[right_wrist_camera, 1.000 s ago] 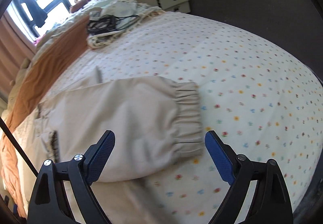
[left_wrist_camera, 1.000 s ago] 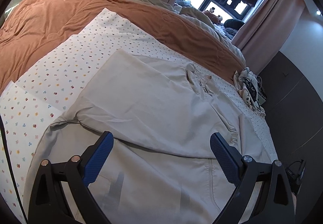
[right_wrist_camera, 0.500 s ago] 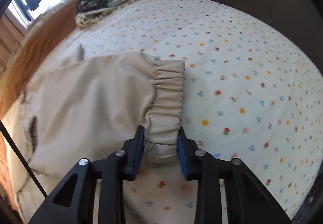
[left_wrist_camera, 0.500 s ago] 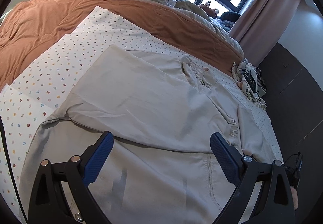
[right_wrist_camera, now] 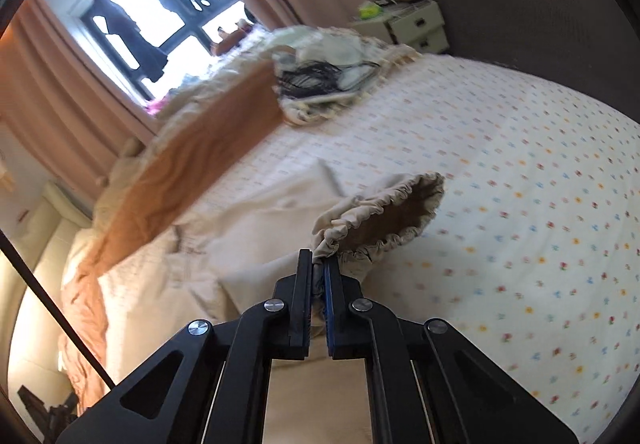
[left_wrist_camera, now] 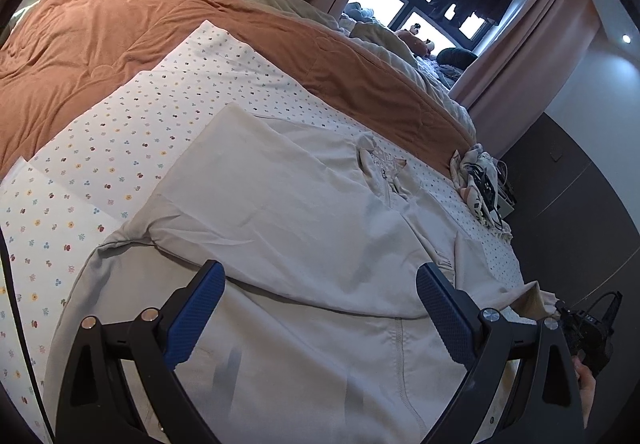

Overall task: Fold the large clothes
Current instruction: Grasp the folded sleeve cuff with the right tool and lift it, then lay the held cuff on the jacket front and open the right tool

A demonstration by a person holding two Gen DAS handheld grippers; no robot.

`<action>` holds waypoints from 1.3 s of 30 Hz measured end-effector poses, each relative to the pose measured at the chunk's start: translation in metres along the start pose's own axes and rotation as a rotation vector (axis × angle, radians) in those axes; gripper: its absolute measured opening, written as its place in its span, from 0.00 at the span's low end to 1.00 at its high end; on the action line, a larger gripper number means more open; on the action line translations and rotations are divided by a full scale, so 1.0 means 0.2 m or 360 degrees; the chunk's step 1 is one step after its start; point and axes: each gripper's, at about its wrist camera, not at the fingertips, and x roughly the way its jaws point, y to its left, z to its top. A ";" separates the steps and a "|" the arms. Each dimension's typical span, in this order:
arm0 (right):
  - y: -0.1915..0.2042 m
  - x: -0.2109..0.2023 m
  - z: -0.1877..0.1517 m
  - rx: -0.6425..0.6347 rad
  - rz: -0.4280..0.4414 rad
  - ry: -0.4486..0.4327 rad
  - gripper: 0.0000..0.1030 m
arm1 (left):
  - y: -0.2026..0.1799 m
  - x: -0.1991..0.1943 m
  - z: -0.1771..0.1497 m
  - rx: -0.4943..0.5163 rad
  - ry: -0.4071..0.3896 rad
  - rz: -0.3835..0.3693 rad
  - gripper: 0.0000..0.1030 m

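Here the right gripper (right_wrist_camera: pixel 318 264) has just been closing and now pinches the elastic cuff (right_wrist_camera: pixel 380 217) of the beige jacket (left_wrist_camera: pixel 304 219), so the sleeve end hangs lifted above the dotted sheet (right_wrist_camera: pixel 520 171) with its mouth gaping; my guess is that the cuff is held this way to carry the sleeve across the body for a fold. The jacket itself lies spread on the bed, its body toward the near edge, below the rust-coloured quilt (left_wrist_camera: pixel 120 31). The left gripper (left_wrist_camera: pixel 320 304) hovers over the jacket's lower part with jaws spread wide and nothing between them. The right view is blurred, the jacket's near hem is cut off behind the gripper frames, and a pile of cloth and cables (right_wrist_camera: pixel 320 83) by the far corner is hard to make out.
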 end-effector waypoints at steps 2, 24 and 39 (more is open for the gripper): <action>0.11 -0.04 -0.03 -0.0037 0.0096 -0.0035 0.02 | 0.02 -0.02 0.01 -0.0013 -0.0011 0.0000 0.95; 0.93 0.22 -0.53 -0.0364 0.0670 0.0202 0.01 | 0.36 -0.23 0.07 -0.0110 -0.0075 0.0094 0.95; 0.92 0.56 -0.45 -0.0312 0.0640 0.0533 0.88 | 0.32 -0.22 0.10 -0.0135 -0.0057 0.0092 0.95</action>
